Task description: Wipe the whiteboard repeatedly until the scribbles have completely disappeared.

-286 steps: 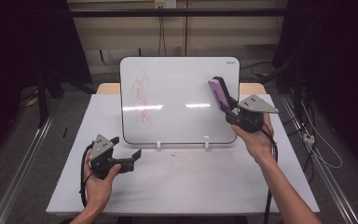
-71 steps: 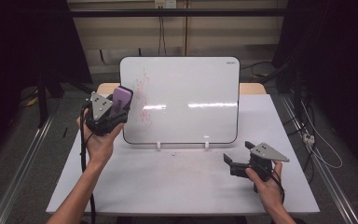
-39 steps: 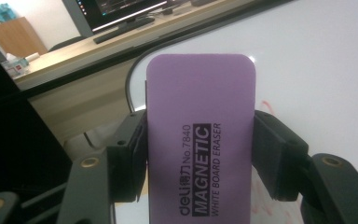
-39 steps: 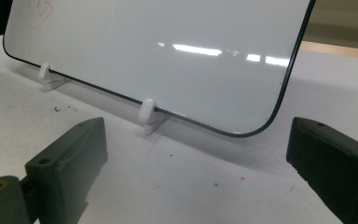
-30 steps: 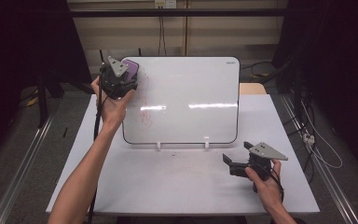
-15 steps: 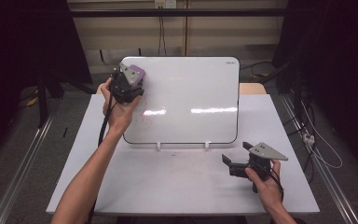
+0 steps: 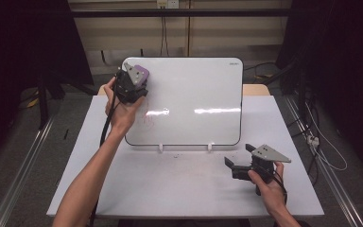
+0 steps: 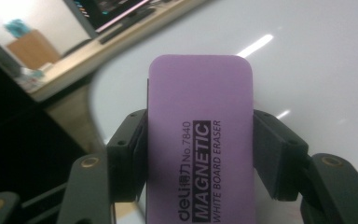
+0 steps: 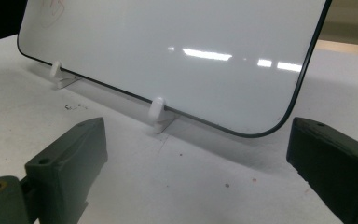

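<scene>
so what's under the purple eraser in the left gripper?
The whiteboard: the left gripper holds the eraser at its upper left corner. The board surface beneath the eraser is covered, so any marks there cannot be seen. Faint red marks show lower down.

Purple eraser [image 8: 199,140], white whiteboard [image 7: 194,101], white table [image 7: 170,184].

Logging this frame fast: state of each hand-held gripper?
Left hand-held gripper: shut on the purple eraser.
Right hand-held gripper: open, holding nothing.
</scene>
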Demonstrator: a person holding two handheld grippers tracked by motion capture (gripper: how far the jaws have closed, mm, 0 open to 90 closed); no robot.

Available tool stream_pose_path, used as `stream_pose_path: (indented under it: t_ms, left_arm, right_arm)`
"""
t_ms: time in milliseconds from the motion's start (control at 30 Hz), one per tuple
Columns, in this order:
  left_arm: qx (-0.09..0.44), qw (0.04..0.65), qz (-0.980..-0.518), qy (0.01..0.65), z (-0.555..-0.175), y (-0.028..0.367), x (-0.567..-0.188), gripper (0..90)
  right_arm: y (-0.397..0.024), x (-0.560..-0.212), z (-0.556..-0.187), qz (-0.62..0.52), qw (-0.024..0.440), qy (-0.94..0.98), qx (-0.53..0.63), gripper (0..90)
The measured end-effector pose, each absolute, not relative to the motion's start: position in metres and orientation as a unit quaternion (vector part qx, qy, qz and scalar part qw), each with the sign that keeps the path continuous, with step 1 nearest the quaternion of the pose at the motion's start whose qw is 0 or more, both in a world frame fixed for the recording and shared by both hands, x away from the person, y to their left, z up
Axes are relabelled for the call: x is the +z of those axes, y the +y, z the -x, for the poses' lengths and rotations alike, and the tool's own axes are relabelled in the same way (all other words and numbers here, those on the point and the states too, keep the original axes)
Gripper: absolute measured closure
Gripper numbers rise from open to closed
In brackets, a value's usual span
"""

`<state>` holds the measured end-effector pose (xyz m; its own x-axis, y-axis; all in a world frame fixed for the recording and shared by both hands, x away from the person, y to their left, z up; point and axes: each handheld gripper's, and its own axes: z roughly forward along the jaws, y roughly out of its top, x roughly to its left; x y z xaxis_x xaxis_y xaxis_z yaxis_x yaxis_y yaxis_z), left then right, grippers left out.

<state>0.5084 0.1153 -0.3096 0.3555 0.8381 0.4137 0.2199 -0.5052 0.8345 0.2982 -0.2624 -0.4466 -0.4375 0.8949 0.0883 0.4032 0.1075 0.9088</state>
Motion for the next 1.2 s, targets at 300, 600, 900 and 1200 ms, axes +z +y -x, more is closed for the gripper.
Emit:
stream_pose_path:
  t_ms: [300,600,900,1200]
  left_arm:
    - [0.45,0.335,-0.753,0.345,-0.51,0.109,-0.308,41.4]
    - [0.431,0.34,-0.772,0.32,-0.49,0.099,-0.327,41.4]
    - [0.443,0.347,-0.737,0.375,-0.517,0.124,-0.3,41.4]
    - [0.44,0.35,-0.756,0.335,-0.489,0.104,-0.332,41.4]
  right_arm:
    - [-0.261,-0.447,-0.298,-0.46,0.257,0.701,0.48,4.8]
    - [-0.259,-0.447,-0.298,-0.46,0.255,0.702,0.48,4.6]
    - [-0.262,-0.448,-0.299,-0.463,0.254,0.701,0.479,4.6]
    - [-0.259,-0.448,-0.299,-0.459,0.254,0.703,0.48,4.6]
